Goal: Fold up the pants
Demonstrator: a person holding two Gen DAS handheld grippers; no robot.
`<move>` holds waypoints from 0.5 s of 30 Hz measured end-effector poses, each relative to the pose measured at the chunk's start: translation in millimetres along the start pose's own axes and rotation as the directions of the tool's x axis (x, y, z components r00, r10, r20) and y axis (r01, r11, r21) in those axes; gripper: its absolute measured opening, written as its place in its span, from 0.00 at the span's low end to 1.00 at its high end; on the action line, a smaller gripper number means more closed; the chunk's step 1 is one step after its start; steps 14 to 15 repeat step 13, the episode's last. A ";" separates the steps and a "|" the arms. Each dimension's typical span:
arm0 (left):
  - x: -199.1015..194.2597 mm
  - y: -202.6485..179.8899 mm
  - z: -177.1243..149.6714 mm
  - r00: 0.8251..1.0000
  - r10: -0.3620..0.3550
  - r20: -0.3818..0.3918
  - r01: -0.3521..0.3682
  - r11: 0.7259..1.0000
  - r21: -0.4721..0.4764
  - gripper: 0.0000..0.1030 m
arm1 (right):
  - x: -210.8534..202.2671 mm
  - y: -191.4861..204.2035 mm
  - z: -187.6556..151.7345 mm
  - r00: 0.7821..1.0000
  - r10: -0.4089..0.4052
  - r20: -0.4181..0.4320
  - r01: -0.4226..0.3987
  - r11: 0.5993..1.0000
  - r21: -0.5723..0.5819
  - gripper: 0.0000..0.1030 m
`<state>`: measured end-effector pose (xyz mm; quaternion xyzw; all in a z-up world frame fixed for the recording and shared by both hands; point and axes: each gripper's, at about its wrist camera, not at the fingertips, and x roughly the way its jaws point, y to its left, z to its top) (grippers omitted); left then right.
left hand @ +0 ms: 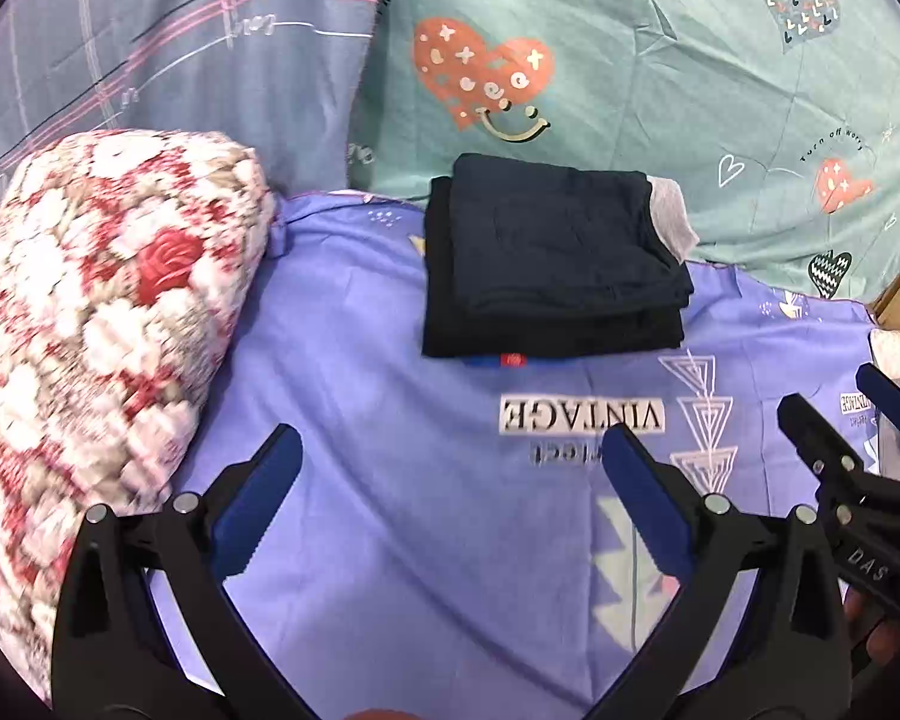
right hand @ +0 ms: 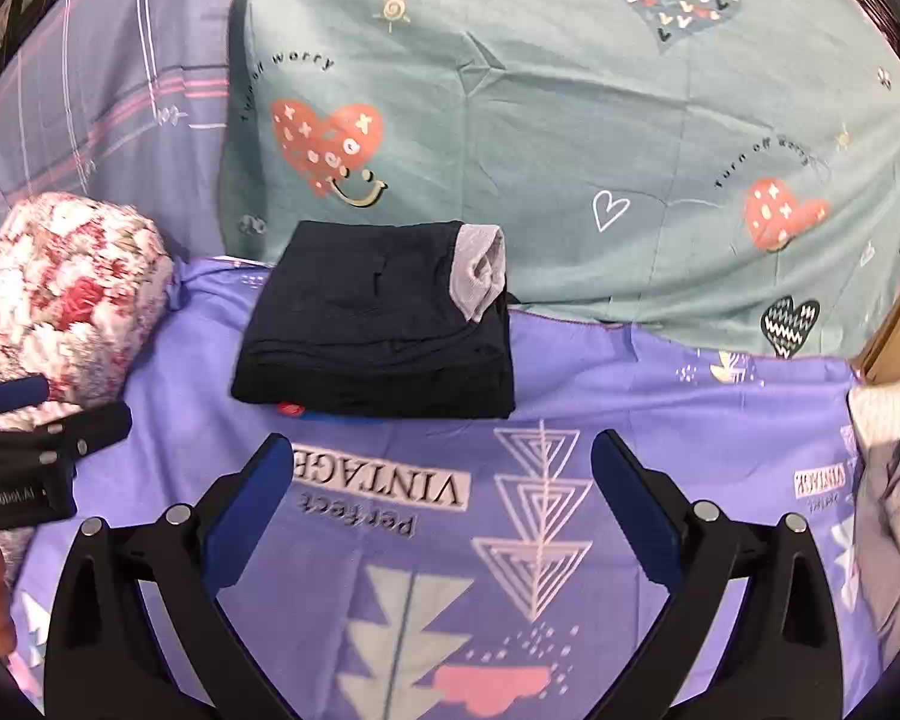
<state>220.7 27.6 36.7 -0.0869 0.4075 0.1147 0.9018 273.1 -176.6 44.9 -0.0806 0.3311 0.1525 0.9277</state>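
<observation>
1. While both cameras are looking down at the bed, a flowered pillow (left hand: 90,312) is lying at the left edge of the left wrist view, with a striped grey-blue cloth (left hand: 168,42) above it in the upper left.
2. Lower left to lower middle in that view, the left gripper (left hand: 450,450) is standing with its blue-padded fingers (left hand: 258,510) spread wide, nothing between them, only the purple sheet (left hand: 390,540) showing in the gap.
3. Just above centre, the pants (left hand: 552,264) are lying folded into a dark square stack, resting on the purple sheet where it meets the teal heart-print cover (left hand: 660,60); a grey inner lining is peeking out at the stack's upper right corner.
4. At the right edge of that view, the right gripper (left hand: 852,414) is showing from the side.
5. From the right wrist view, the left gripper's tip (right hand: 48,408) is poking in at the middle left, beside the flowered pillow (right hand: 60,288).
6. Centre-left there, the pants (right hand: 378,324) are sitting apart from both tools.
7. Below them, the right gripper (right hand: 438,456) is also holding its fingers (right hand: 636,516) wide apart over the "VINTAGE" print, gripping nothing.
</observation>
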 end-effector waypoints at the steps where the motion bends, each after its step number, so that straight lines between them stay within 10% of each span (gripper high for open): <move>1: -6.0 0.8 -3.7 1.000 0.005 -0.003 -0.005 1.000 0.001 0.98 | -6.8 0.3 -3.0 1.000 -0.004 0.000 0.004 1.000 0.007 0.97; 15: -57.0 2.0 -21.0 0.998 0.051 0.039 -0.053 0.998 0.030 0.98 | -52.3 5.2 -19.1 1.000 0.012 0.022 -0.012 1.000 0.018 0.97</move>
